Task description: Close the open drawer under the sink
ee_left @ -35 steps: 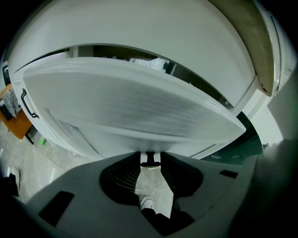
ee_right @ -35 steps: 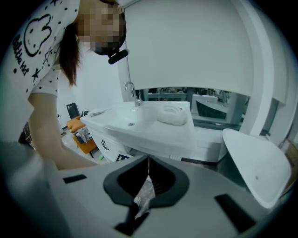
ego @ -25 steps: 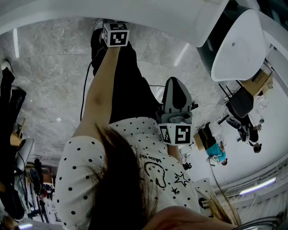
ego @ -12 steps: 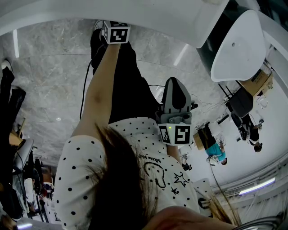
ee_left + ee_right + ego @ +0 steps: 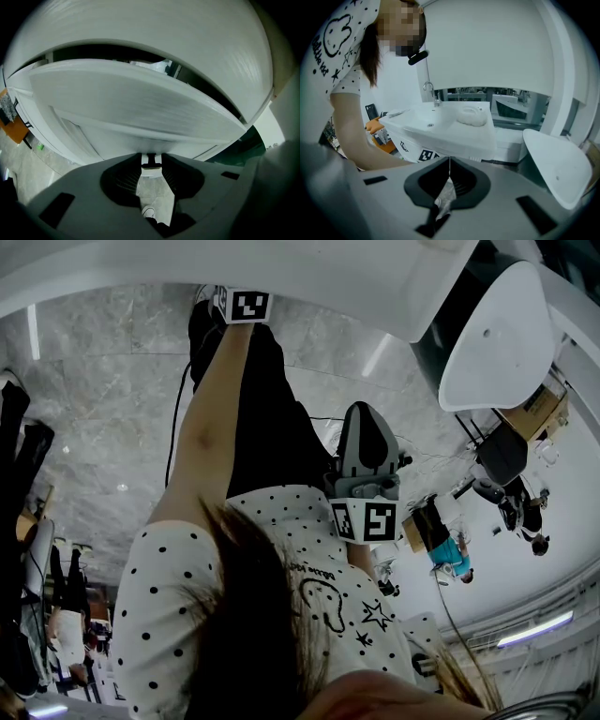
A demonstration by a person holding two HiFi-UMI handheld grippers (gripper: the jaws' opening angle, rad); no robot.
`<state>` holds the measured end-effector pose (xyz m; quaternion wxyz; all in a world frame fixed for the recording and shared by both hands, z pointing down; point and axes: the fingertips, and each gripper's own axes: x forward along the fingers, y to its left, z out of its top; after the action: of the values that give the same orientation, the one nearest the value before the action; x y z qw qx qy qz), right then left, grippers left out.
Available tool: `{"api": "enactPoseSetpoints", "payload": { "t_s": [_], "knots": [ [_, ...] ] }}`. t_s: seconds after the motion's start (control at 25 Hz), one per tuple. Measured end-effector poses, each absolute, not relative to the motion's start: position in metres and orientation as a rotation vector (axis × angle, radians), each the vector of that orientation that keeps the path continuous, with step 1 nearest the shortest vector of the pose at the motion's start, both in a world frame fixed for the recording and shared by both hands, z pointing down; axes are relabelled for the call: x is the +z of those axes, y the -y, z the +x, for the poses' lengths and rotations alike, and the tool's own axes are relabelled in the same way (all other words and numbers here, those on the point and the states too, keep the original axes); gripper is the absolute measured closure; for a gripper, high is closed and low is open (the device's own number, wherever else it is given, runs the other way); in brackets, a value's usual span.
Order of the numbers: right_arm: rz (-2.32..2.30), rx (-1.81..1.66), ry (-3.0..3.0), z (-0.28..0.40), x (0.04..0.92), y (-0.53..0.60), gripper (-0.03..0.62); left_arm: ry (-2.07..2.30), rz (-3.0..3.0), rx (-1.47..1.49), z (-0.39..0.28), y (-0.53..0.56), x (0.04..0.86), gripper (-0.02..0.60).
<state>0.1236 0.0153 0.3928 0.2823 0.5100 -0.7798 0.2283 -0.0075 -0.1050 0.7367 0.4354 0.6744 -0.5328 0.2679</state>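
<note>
Under the white rectangular washbasin point(image 5: 440, 125), the white flat-fronted drawer point(image 5: 140, 108) stands pulled out, and we see a dark gap between its top edge and the cabinet above it. Our left gripper point(image 5: 151, 161) is right up against the drawer's front, its jaws a narrow slit apart with nothing between them; whether the tips touch the panel we cannot tell. Our right gripper point(image 5: 449, 164) hangs well back from the cabinet, jaws pressed together and empty. Nothing stands between the left gripper and the drawer. Only the right gripper view shows the basin's top: a chrome tap point(image 5: 432, 93) at the back, a white lumpy cloth-like thing point(image 5: 471, 116) on the rim, and a separate white oval basin point(image 5: 557, 164) off to the right. It also shows our bare arm point(image 5: 351, 136) reaching low beside the cabinet. The head view alone gives the grey marble floor point(image 5: 94, 409) beneath us.
</note>
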Motion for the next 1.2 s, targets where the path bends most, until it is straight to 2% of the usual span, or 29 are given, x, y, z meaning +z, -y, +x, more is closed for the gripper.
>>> {"api": "enactPoseSetpoints", "payload": {
  "t_s": [0.28,1.2],
  "knots": [
    [1.364,0.608,2.09,0.121,0.393,-0.011,0.579,1.322,1.763,0.54,0.003,0.129,0.713,0.445],
    [1.357,0.608,2.092,0.121,0.391,-0.009,0.579,1.341,1.75,0.575,-0.004,0.129,0.711,0.445]
  ]
}}
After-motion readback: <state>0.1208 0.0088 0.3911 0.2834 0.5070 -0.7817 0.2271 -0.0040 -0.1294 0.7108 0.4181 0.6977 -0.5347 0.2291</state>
